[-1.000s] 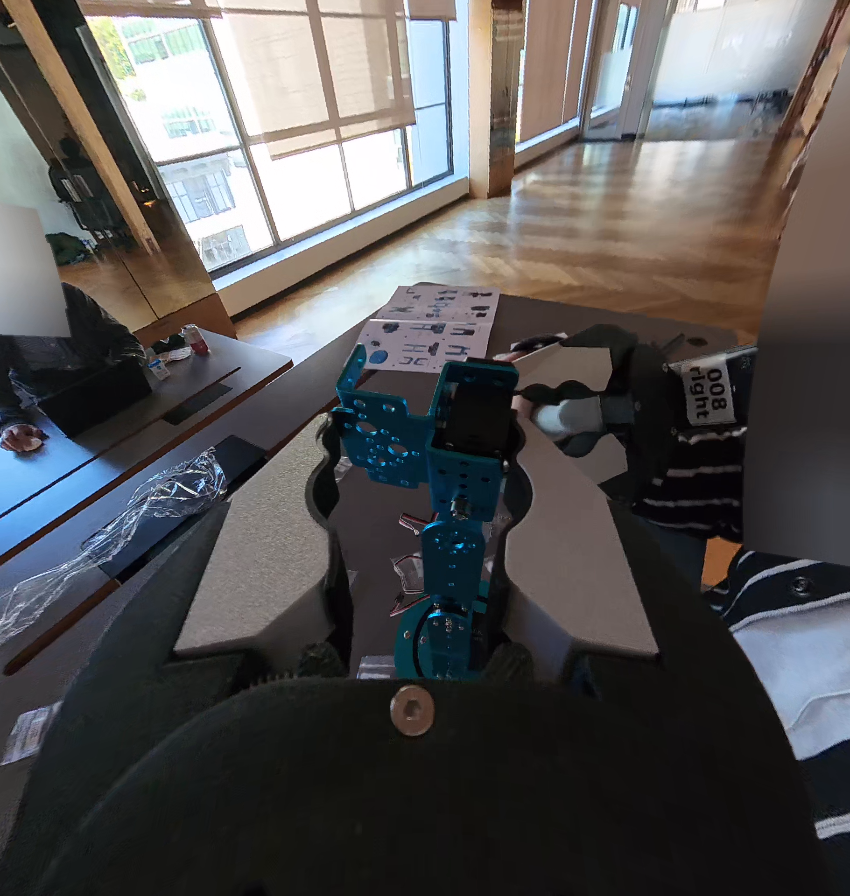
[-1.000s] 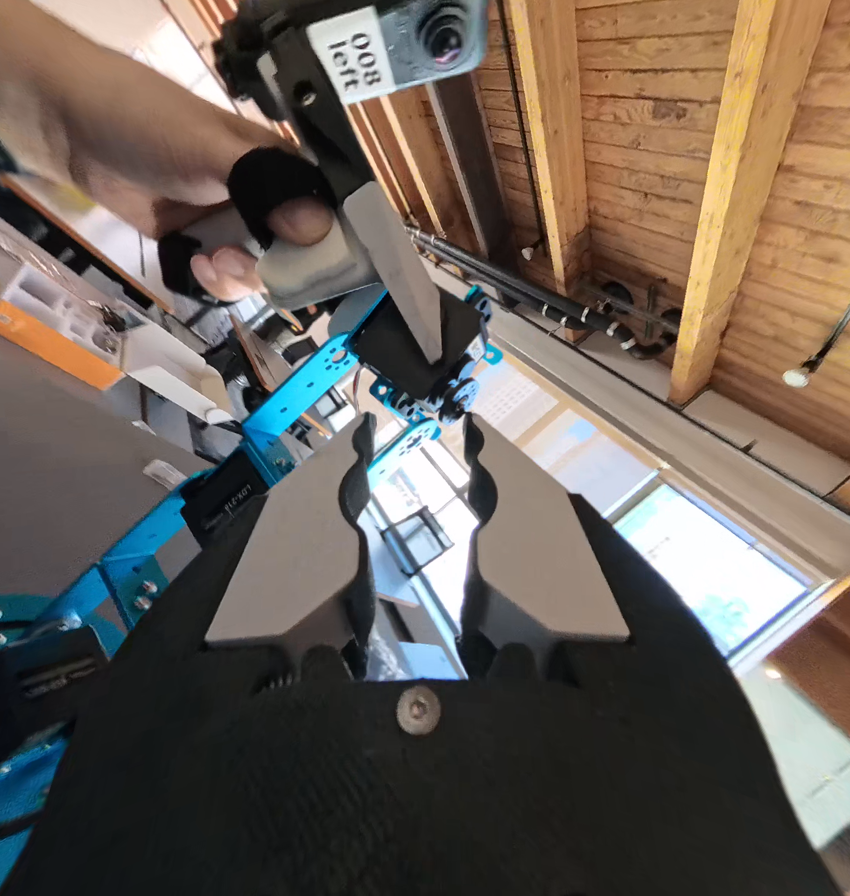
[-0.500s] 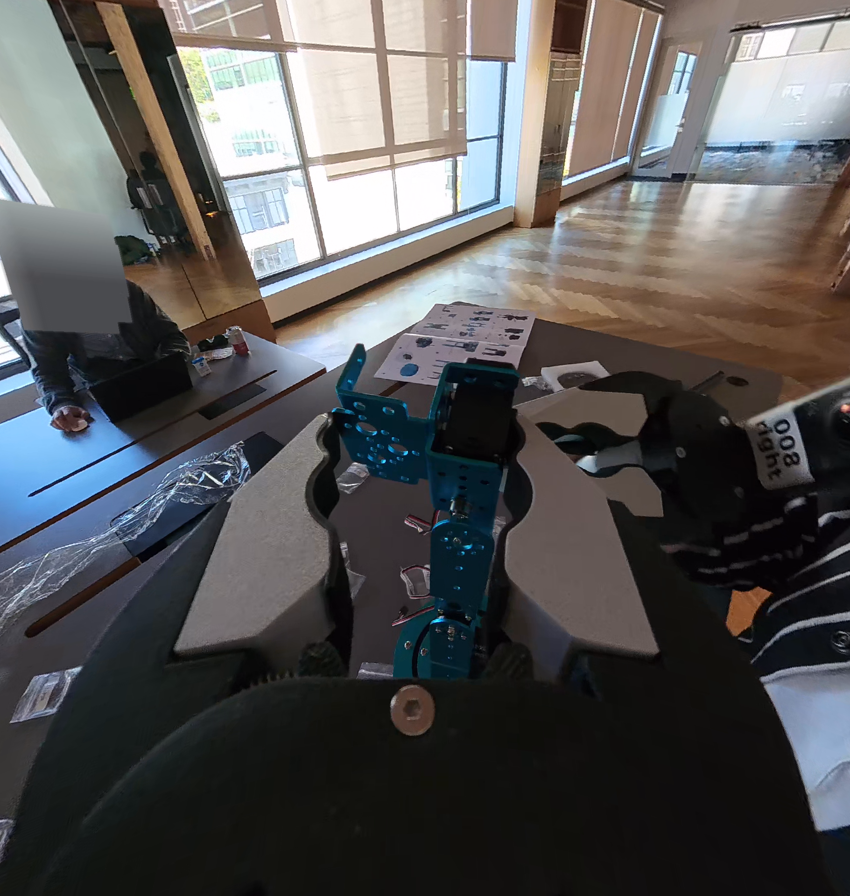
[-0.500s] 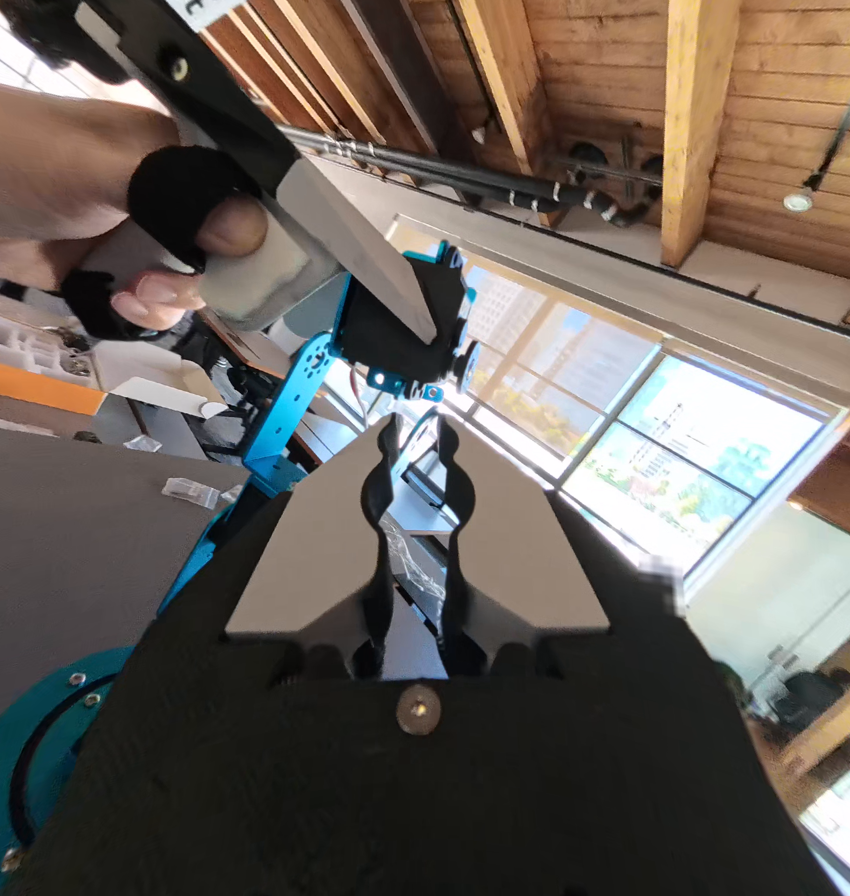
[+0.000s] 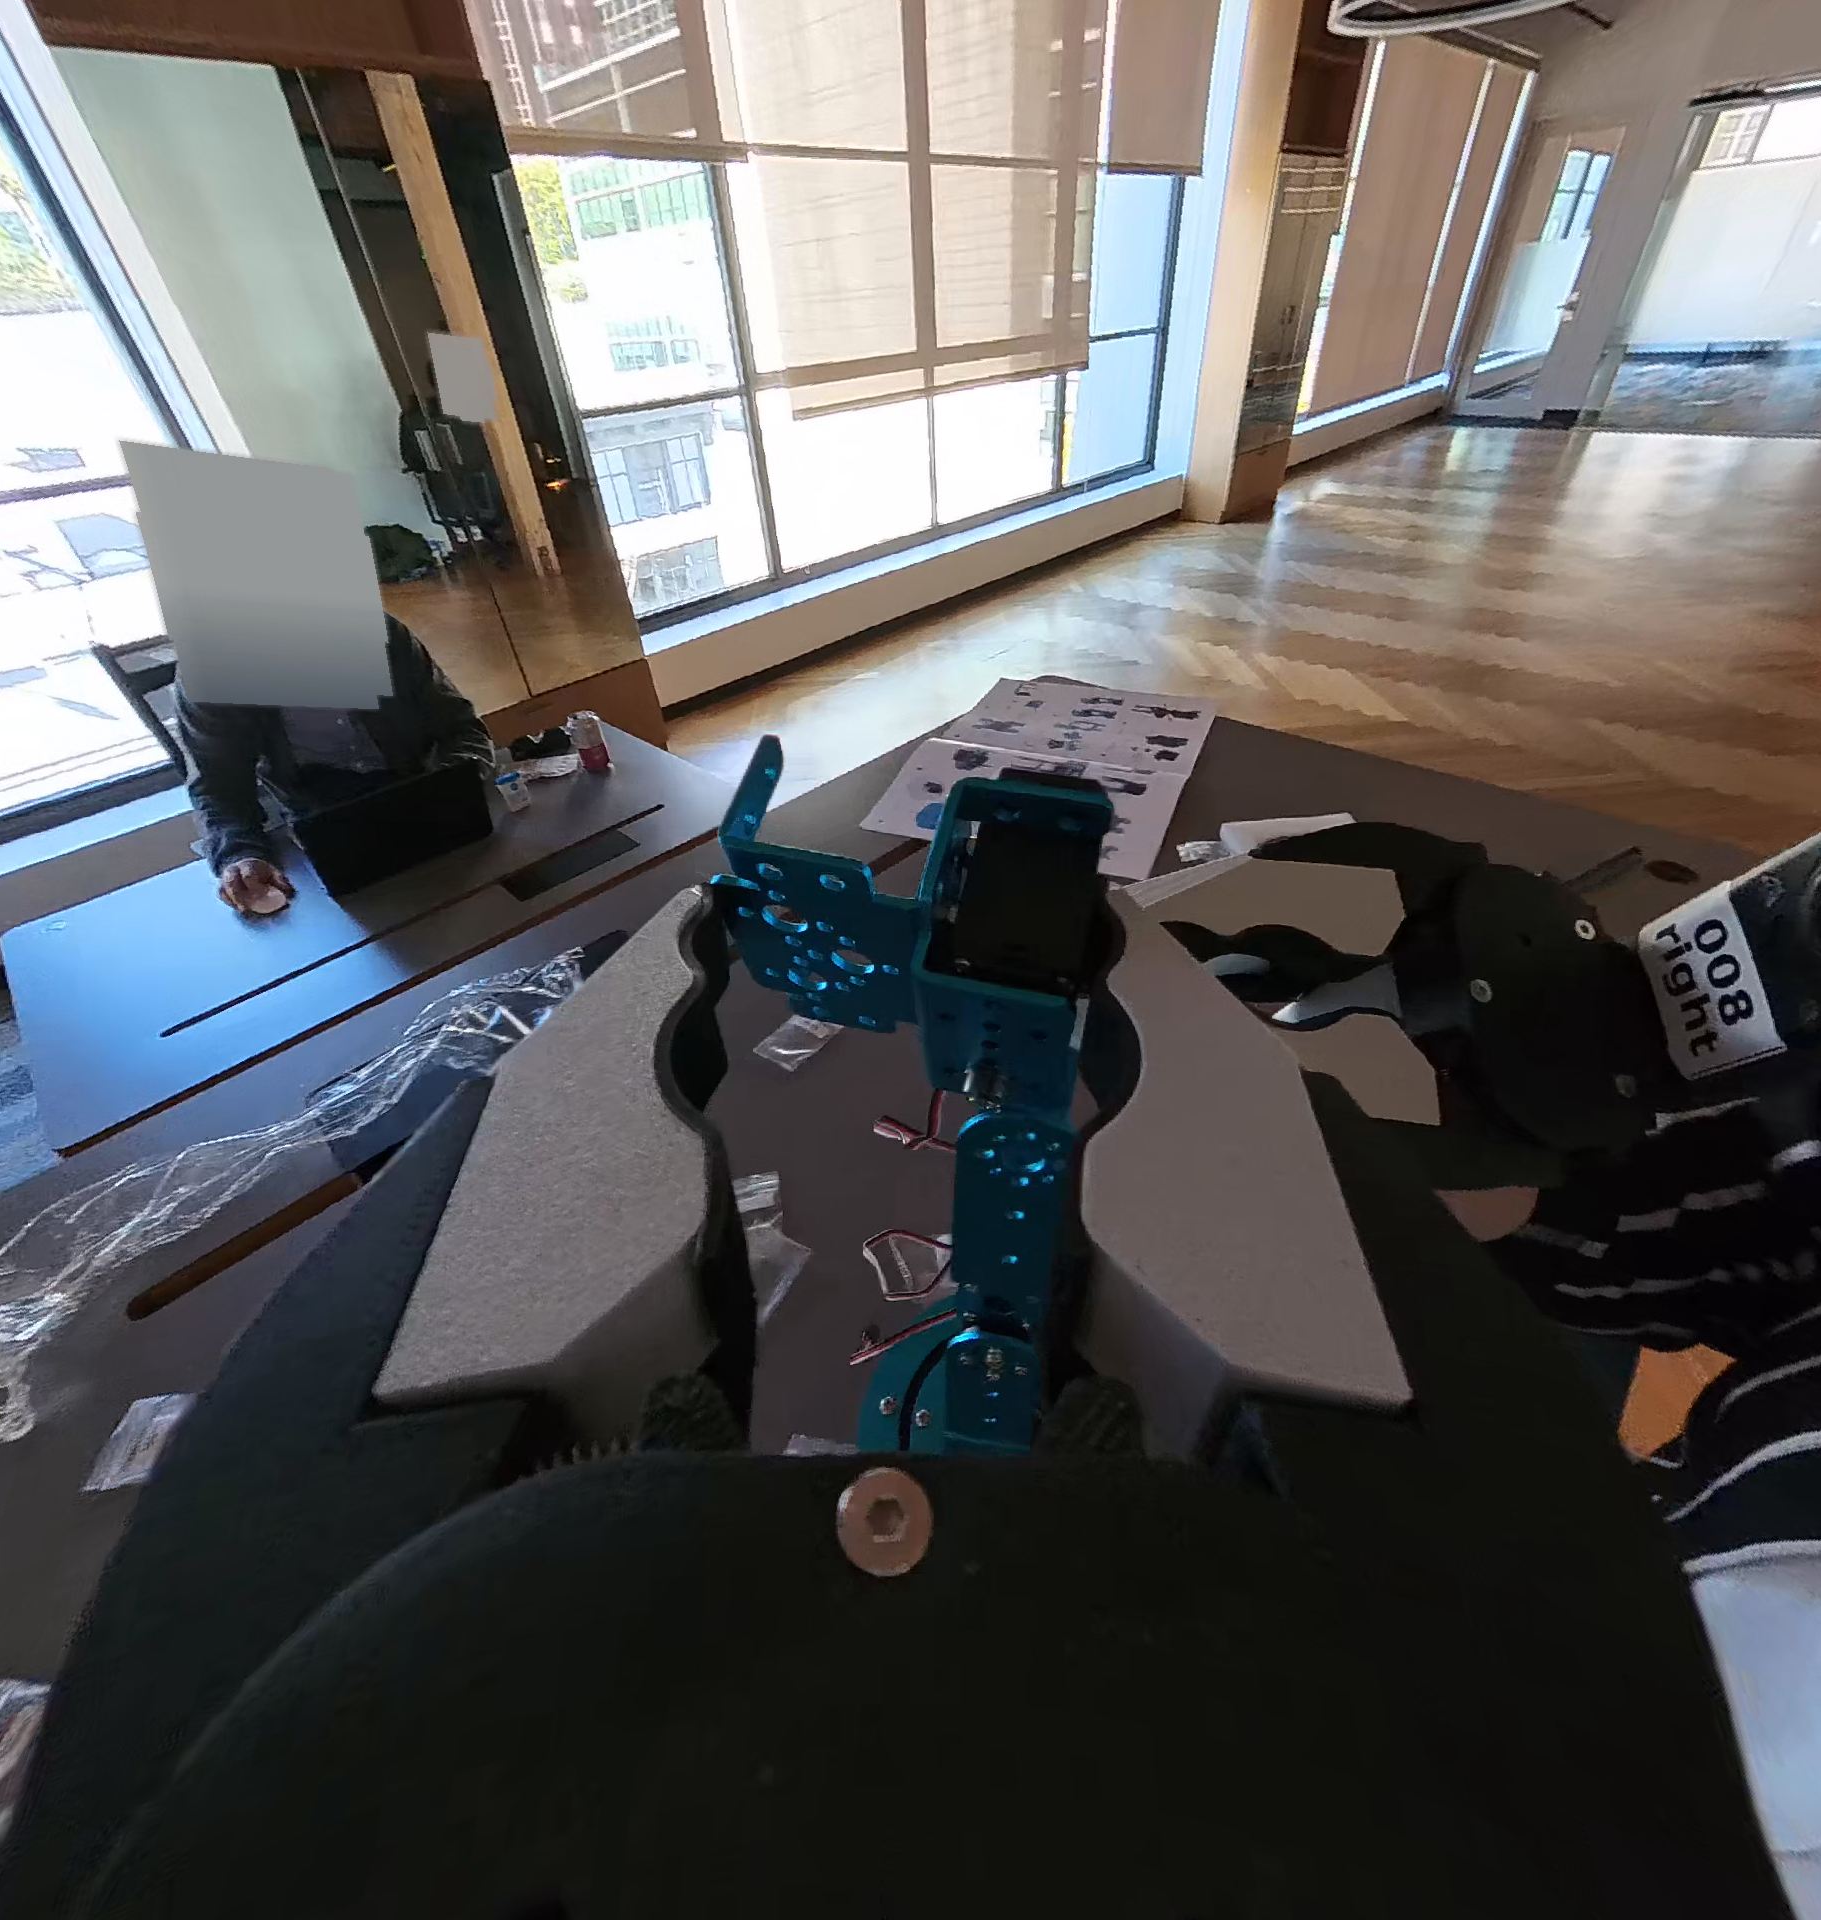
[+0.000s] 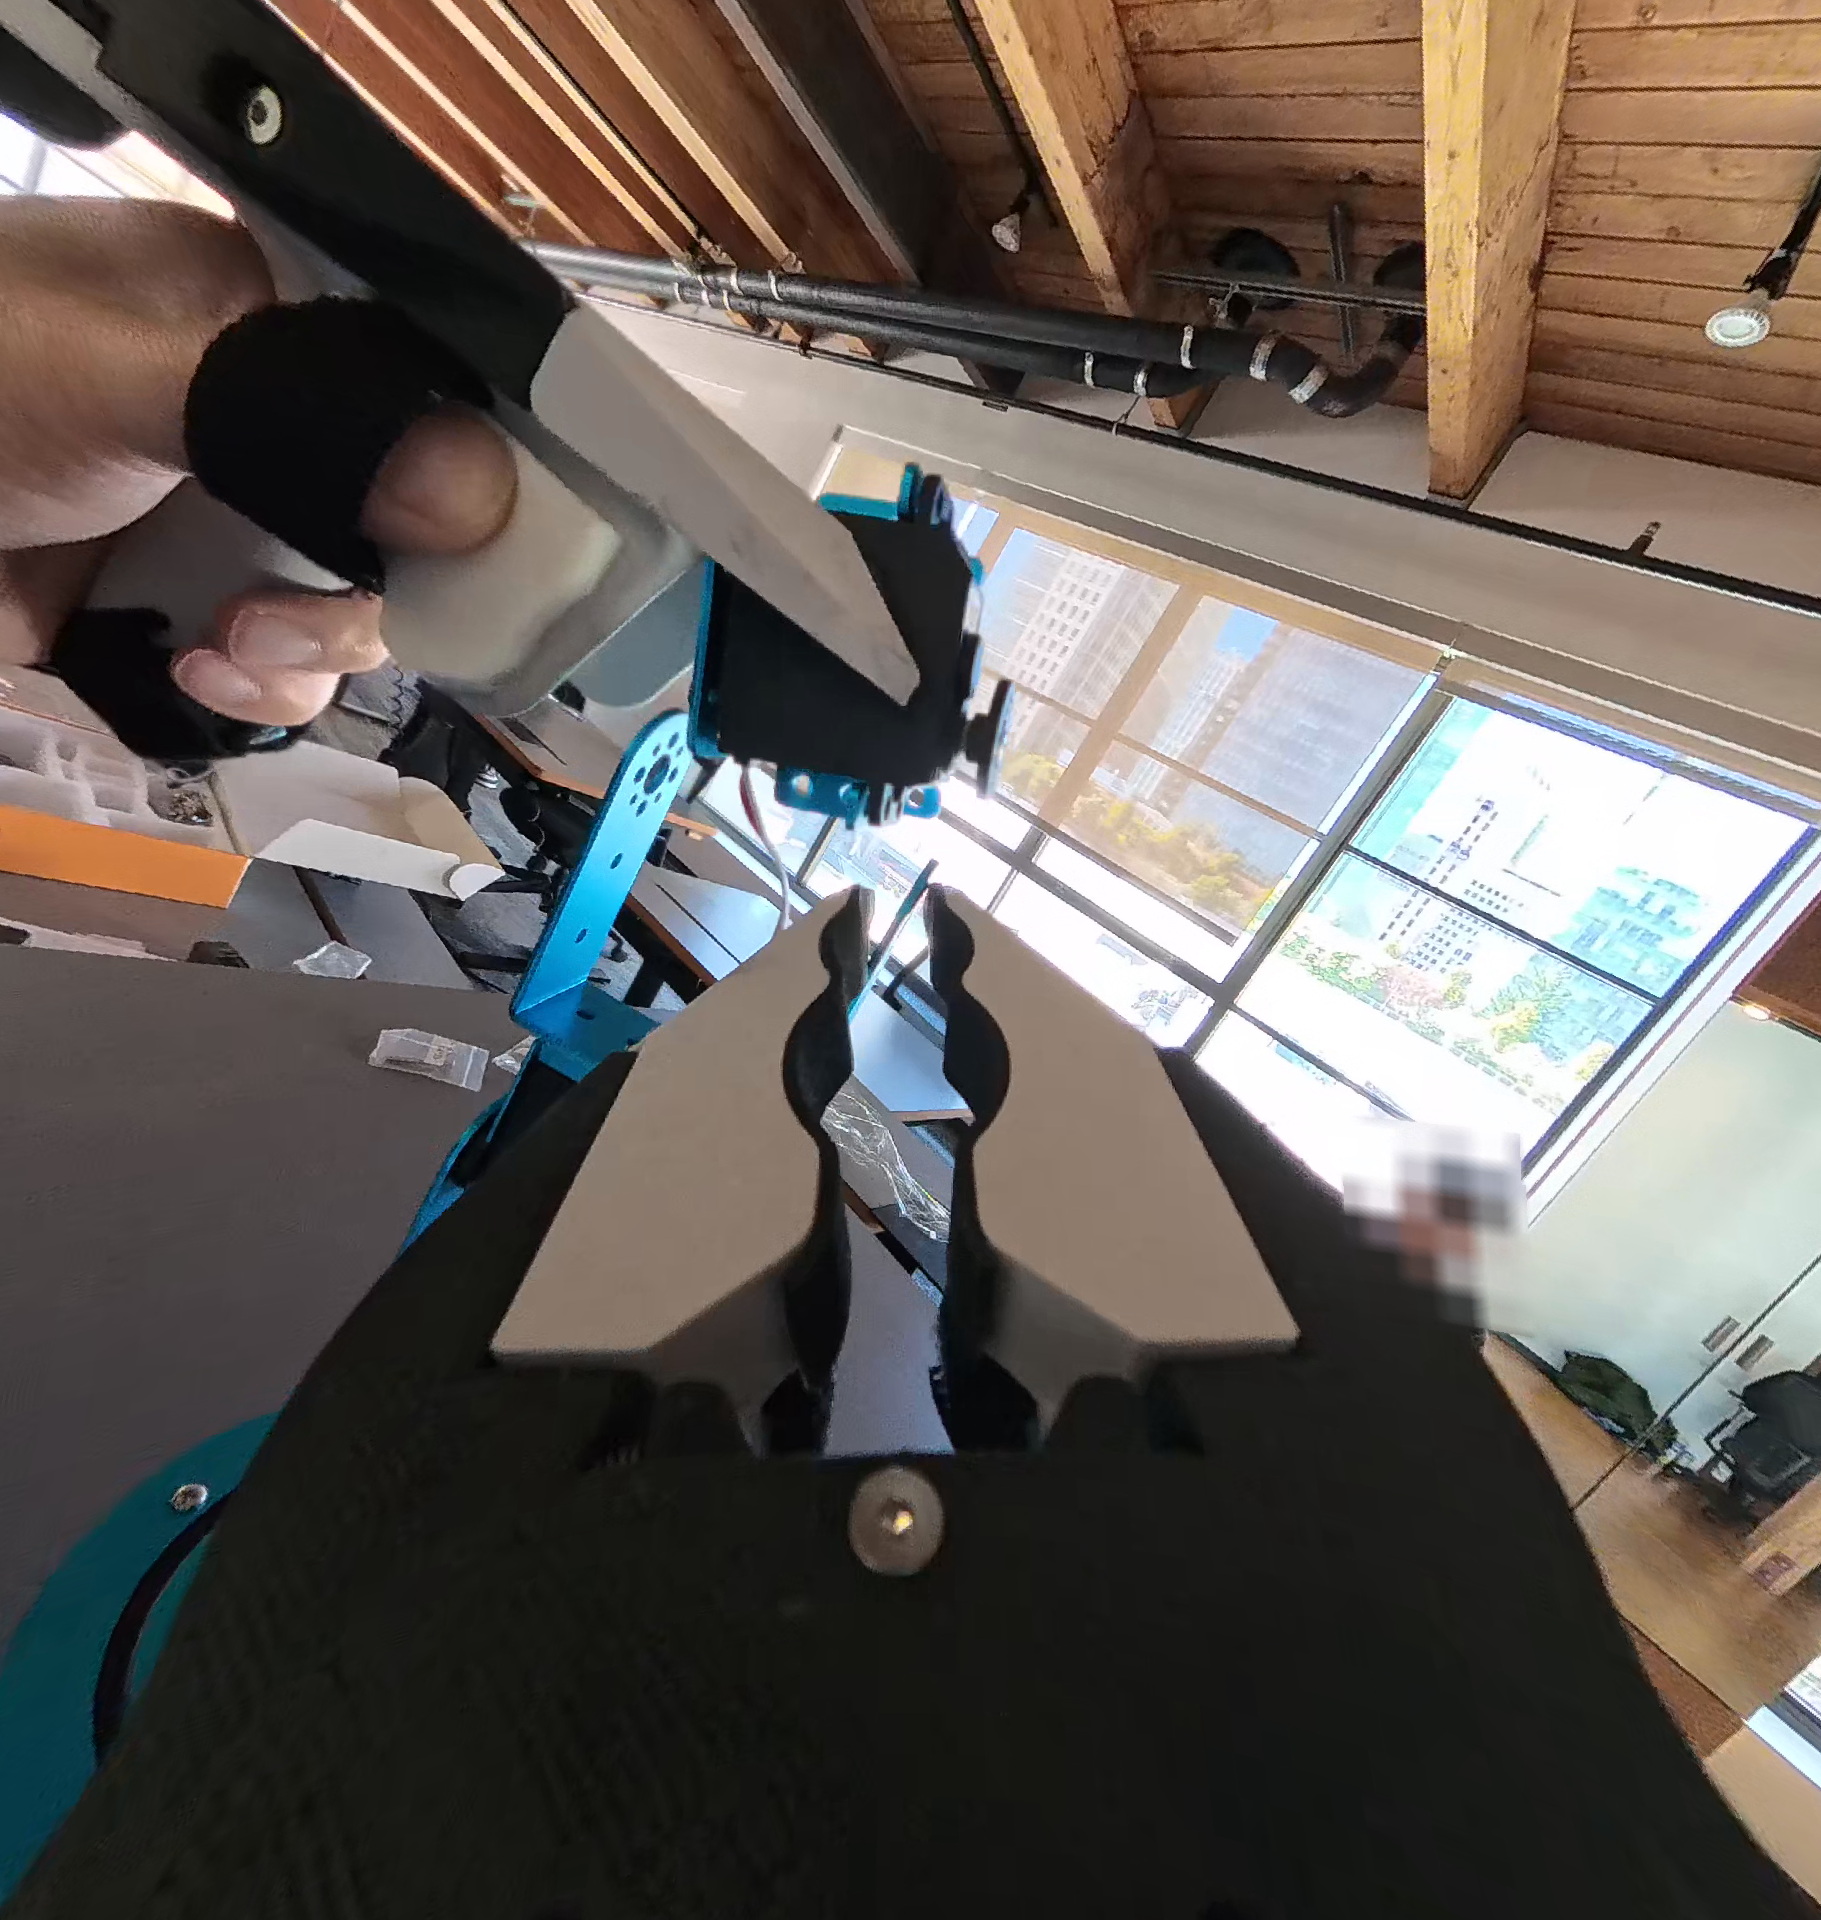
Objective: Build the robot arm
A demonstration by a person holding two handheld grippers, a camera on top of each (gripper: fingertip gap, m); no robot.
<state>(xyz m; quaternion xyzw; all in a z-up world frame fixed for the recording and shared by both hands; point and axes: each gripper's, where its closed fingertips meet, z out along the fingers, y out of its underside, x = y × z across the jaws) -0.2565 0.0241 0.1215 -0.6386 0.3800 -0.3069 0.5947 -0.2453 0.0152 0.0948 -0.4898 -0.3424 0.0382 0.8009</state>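
A blue metal robot arm (image 5: 1010, 1174) with a black servo (image 5: 1020, 904) at its top stands on the dark table (image 5: 1353, 790). My left gripper (image 5: 901, 914) is shut on the arm's top: one finger lies against the servo, the other against the blue perforated bracket (image 5: 802, 935). In the right wrist view one finger of the left gripper (image 6: 729, 540) lies across the servo (image 6: 833, 707), held by a gloved hand (image 6: 293, 457). My right gripper (image 6: 893, 914) is almost closed, holds nothing, and points up just below the servo. It also shows in the left wrist view (image 5: 1197, 935), right of the arm.
Printed sheets (image 5: 1072, 748) lie at the table's far side. Small plastic bags (image 5: 797, 1039) and red-white wires (image 5: 906, 1132) lie around the arm's round blue base (image 6: 54, 1662). Clear wrap (image 5: 210, 1174) lies left. A person sits at another desk (image 5: 314, 748). An orange-edged box (image 6: 85, 862) stands behind. My two grippers' fingertips are within a few centimetres of each other.
My right gripper's jaws have closed from a clear gap to a narrow slit, and it has swung to the right of the arm. My left gripper stays on the arm's top.
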